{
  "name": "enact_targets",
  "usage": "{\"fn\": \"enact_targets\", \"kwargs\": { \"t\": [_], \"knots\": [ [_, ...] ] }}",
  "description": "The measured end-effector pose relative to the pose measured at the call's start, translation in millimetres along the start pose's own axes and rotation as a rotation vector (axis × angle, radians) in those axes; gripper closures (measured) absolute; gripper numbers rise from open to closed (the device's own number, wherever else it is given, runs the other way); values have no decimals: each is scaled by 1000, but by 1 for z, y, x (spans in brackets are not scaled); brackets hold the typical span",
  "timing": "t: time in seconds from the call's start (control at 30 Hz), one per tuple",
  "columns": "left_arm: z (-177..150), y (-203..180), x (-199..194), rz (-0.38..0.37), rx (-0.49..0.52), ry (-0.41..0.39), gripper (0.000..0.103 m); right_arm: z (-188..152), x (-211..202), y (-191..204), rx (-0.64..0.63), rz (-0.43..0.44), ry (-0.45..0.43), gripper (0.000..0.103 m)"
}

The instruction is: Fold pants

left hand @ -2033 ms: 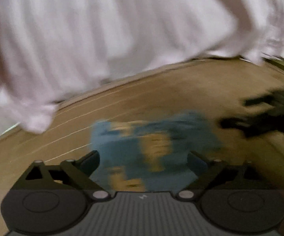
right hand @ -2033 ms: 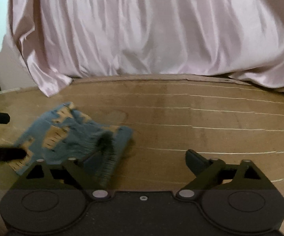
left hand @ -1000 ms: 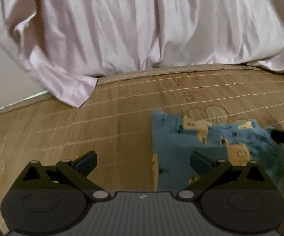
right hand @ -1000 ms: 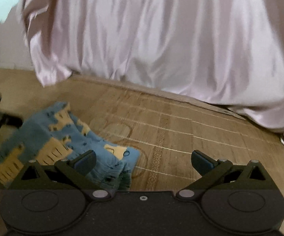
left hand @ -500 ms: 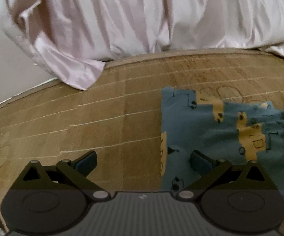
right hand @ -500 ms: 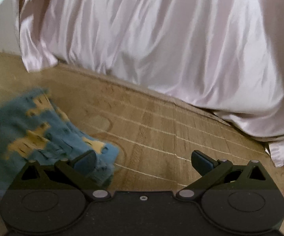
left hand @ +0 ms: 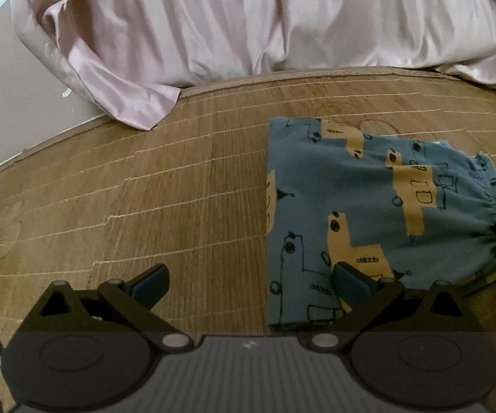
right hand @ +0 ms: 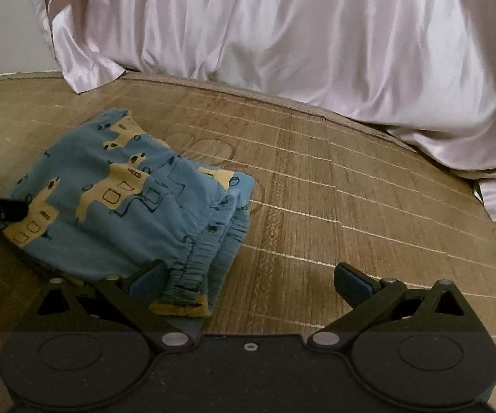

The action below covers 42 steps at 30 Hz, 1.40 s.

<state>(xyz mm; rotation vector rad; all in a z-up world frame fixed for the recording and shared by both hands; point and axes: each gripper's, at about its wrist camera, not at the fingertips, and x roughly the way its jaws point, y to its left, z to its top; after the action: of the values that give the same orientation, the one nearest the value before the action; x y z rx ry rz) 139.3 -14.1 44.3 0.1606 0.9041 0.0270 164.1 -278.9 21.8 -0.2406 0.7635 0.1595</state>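
Note:
The blue pants with yellow animal prints lie folded into a compact stack on the bamboo mat. In the right wrist view the pants sit at the left, their gathered waistband facing me. My left gripper is open, its right finger over the stack's near left corner and its left finger over bare mat. My right gripper is open too, its left finger at the waistband edge and the other over bare mat. Neither holds any cloth.
A pale pink satin sheet drapes down behind the mat, also filling the back of the right wrist view. A light wall shows at the left. Bare mat extends right of the pants.
Both grippers have steadied and dropped closer to the folded pants. The left view now looks down on the stack; the pants lie still where they were blurred before.

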Motion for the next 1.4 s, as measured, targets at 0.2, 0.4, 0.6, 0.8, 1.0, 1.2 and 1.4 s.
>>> {"fn": "enact_targets", "kwargs": {
  "t": [0.2,0.4,0.6,0.8,1.0,1.2,1.4],
  "knots": [
    [-2,4,-1,-10,-8,11,1,1,-14,-6,62,10,-68,1],
    [-10,6,-9,-24,-41,38,1,-1,-9,-11,98,0,-89,1],
    [-14,10,-21,-4,-64,42,0,1,-9,-16,145,-4,-158,1],
    [-4,14,-22,-54,-113,35,0,43,21,-16,-118,140,-170,1],
    [-5,19,-14,-82,-201,46,0,51,50,-24,-221,97,-163,1],
    [-5,12,-11,-3,-151,66,0,42,48,-69,-156,-83,-222,1],
    [0,13,-13,-45,-206,49,0,51,52,-100,128,220,-218,1]
  ]
}}
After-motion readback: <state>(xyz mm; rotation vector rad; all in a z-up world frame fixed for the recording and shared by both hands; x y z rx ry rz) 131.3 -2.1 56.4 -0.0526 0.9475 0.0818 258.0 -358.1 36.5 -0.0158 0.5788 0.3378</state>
